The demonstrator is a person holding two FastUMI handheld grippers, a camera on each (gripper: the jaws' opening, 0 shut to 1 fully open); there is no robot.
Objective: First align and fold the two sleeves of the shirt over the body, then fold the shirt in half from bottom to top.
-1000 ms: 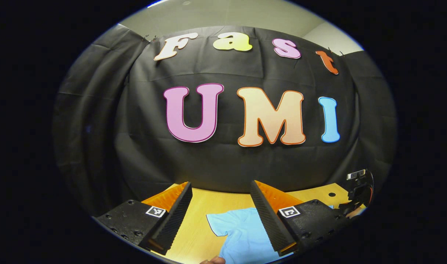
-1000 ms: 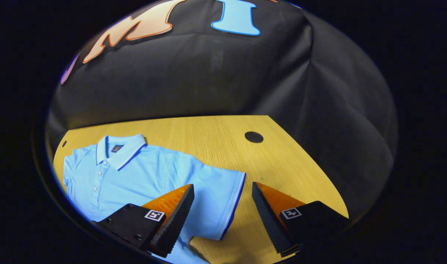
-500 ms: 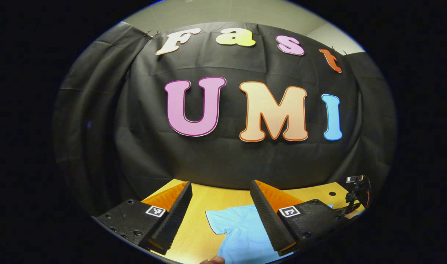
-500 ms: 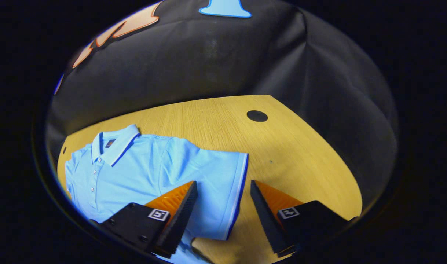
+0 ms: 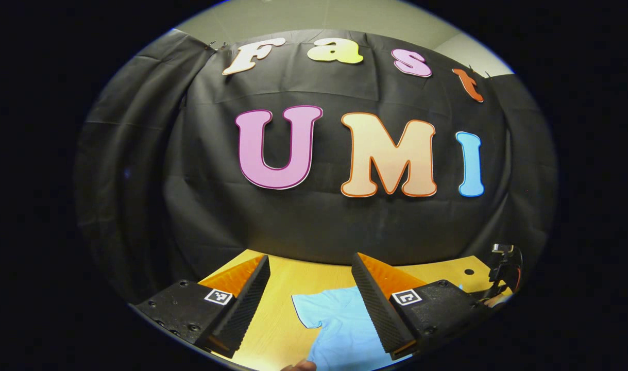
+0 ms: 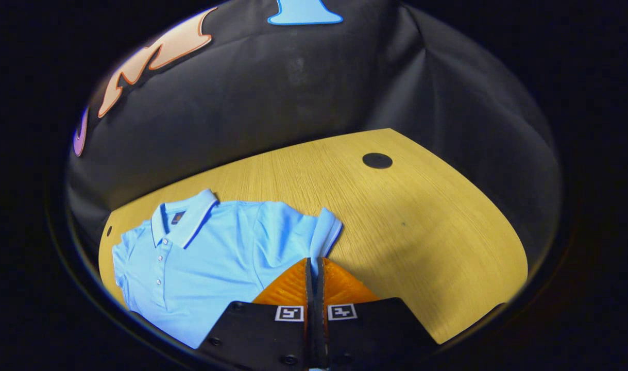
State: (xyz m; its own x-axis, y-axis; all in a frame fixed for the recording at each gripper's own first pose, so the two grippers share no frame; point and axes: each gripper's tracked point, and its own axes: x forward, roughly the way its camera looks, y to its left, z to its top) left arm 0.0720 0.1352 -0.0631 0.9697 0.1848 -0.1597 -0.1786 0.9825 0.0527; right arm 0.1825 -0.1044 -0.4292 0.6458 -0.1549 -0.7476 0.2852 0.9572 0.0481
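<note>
While my right gripper (image 6: 314, 265) pinches the blue shirt's (image 6: 210, 257) sleeve (image 6: 321, 232) on the wooden table (image 6: 422, 216), my left gripper (image 5: 309, 281) hovers wide open, facing the black cloth wall (image 5: 138, 180).

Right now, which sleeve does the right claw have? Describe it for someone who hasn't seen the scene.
On the wooden table lies a light blue polo shirt, collar toward the black cloth wall. The sleeve is the one nearest the table's round black hole. Its striped cuff is bunched upward, pinched in the right claw.
</note>
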